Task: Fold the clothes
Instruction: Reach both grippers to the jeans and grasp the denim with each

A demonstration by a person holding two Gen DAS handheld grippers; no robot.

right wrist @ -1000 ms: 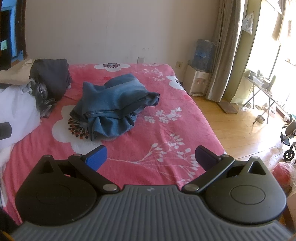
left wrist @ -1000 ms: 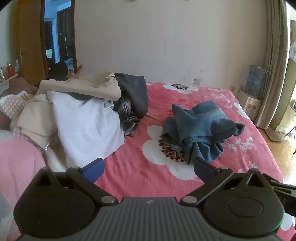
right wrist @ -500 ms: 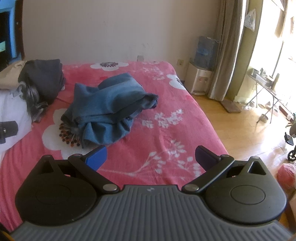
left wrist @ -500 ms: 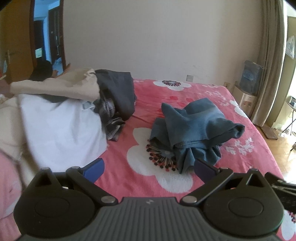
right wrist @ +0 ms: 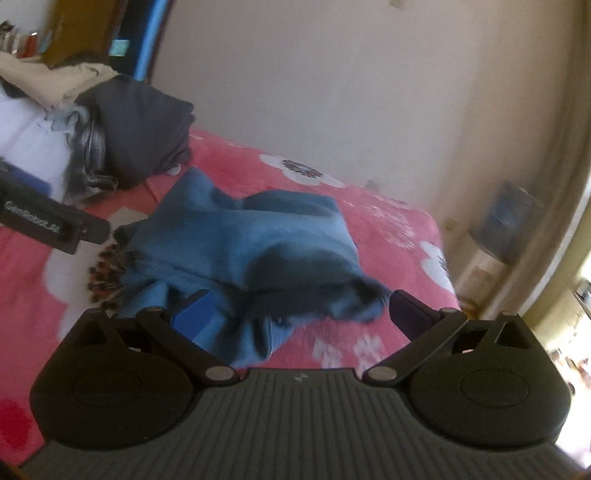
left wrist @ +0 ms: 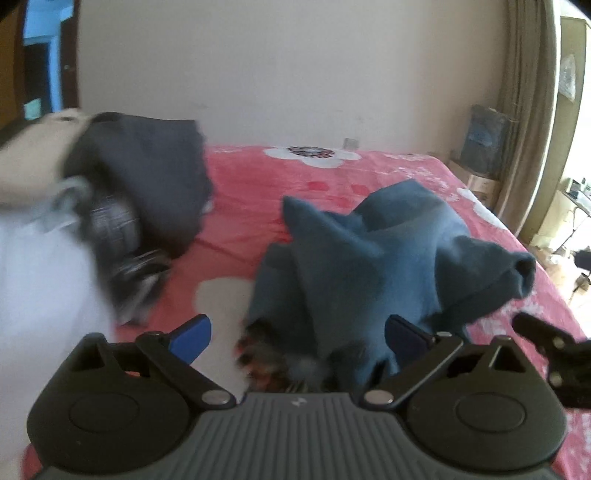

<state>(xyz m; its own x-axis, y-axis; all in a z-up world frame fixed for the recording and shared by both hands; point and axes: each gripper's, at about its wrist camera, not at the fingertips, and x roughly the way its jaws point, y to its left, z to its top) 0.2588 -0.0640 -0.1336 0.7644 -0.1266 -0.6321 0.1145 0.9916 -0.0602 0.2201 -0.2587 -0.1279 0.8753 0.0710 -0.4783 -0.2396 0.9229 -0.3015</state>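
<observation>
The crumpled blue garment [left wrist: 369, 266] lies just ahead of both hand-held grippers (each spread wide, empty), left [left wrist: 297, 334] nearer.

I'm working in a home bedroom: a bed with a pink flower-print cover [left wrist: 369, 170] fills the room, with a heap of loose clothes [right wrist: 122, 125] on it, beige floor-length curtains [left wrist: 532, 110] and a brown wooden door [right wrist: 70, 33].

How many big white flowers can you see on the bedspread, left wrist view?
2: one flower at the far edge near the wall, one between the tool fingers, partly under the blue garment. Clothes may hide more.
</observation>
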